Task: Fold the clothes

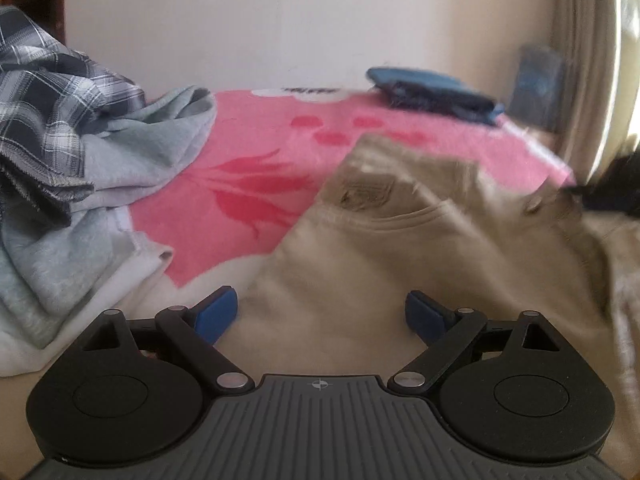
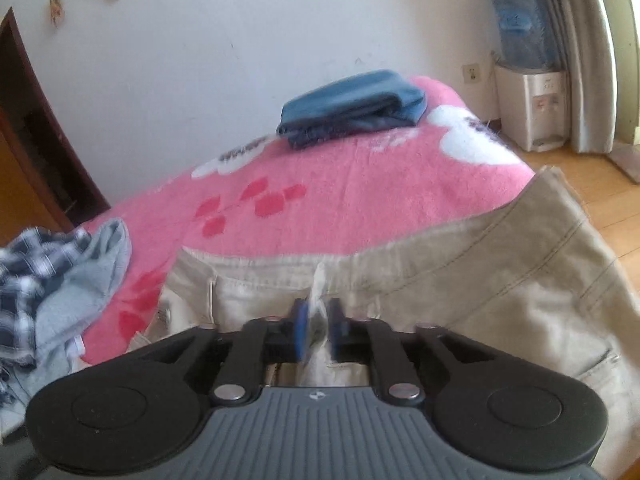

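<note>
The right hand-held gripper (image 2: 317, 330) pinches a thin fold of the khaki trousers (image 2: 460, 292); the left hand-held gripper (image 1: 322, 314) gapes wide above them. That shallow bite could slip, and the leg overhanging the bed (image 2: 360, 200) at the right may drag them floorward.

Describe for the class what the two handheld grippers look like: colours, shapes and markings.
Both the left gripper and right gripper look alike: a grey ribbed body with a small crosshair mark, two round black discs at the sides, black linkage arms with silver pivot pins, and blue-padded fingers. No cables or sleeves show.
</note>
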A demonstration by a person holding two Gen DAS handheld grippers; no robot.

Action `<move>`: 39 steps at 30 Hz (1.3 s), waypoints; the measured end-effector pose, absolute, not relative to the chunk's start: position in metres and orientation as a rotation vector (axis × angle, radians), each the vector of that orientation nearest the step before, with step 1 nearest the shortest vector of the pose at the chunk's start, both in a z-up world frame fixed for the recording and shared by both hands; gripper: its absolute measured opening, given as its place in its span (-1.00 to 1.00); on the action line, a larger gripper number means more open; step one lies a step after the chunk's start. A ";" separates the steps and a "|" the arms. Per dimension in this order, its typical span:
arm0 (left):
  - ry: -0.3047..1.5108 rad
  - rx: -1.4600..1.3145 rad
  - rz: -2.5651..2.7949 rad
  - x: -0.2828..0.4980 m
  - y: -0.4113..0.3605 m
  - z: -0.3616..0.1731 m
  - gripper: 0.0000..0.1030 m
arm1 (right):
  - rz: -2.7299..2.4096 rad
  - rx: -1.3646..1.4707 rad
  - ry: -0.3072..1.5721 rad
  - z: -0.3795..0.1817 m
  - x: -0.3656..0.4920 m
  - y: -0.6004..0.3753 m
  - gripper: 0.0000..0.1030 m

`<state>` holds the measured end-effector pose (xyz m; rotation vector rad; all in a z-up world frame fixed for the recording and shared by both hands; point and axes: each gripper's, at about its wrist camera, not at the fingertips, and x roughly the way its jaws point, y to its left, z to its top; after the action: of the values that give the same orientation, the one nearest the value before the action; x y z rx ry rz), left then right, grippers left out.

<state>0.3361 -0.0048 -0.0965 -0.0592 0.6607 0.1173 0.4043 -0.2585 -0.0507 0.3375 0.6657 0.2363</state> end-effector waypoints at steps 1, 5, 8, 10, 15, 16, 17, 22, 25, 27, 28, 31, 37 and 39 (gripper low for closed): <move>0.662 -0.061 0.122 0.336 -0.004 -0.097 0.82 | 0.226 0.357 0.638 -0.047 0.401 -0.265 -0.12; 0.667 -0.069 0.128 0.337 0.000 -0.099 0.86 | 0.113 0.296 0.625 -0.040 0.401 -0.292 -0.07; 0.666 -0.064 0.131 0.337 -0.001 -0.100 0.86 | 0.108 0.195 0.699 -0.045 0.406 -0.299 -0.07; 0.664 -0.061 0.134 0.337 -0.002 -0.100 0.86 | 0.150 0.112 0.722 -0.046 0.405 -0.293 -0.07; 0.656 -0.053 0.143 0.336 -0.005 -0.102 0.87 | 0.273 -0.124 0.739 -0.050 0.402 -0.257 -0.18; 0.655 -0.052 0.144 0.336 -0.005 -0.102 0.88 | 0.288 -0.158 0.737 -0.053 0.403 -0.250 -0.18; 0.654 -0.052 0.146 0.336 -0.005 -0.102 0.88 | 0.300 -0.188 0.737 -0.055 0.404 -0.242 -0.19; 0.647 -0.051 0.153 0.335 -0.006 -0.103 0.88 | 0.285 -0.255 0.755 -0.073 0.420 -0.222 -0.22; 0.646 -0.057 0.158 0.334 -0.005 -0.102 0.88 | 0.249 -0.246 0.747 -0.074 0.423 -0.226 -0.98; 0.645 -0.061 0.161 0.334 -0.005 -0.101 0.87 | 0.200 -0.240 0.718 -0.071 0.421 -0.227 -0.98; 0.644 -0.058 0.163 0.335 -0.006 -0.100 0.86 | 0.183 -0.224 0.702 -0.069 0.420 -0.231 -0.99; 0.640 -0.050 0.170 0.339 -0.007 -0.098 0.86 | 0.134 -0.162 0.642 -0.059 0.419 -0.246 -0.99; 0.627 -0.032 0.196 0.349 -0.009 -0.094 0.85 | 0.090 -0.169 0.615 -0.050 0.438 -0.248 -0.99; 0.621 -0.026 0.207 0.354 -0.010 -0.093 0.85 | 0.074 -0.187 0.607 -0.048 0.446 -0.244 -0.99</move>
<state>0.3538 -0.0099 -0.0929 -0.0265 0.6212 0.2071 0.4456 -0.2443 -0.0482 -0.1875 0.6067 0.0736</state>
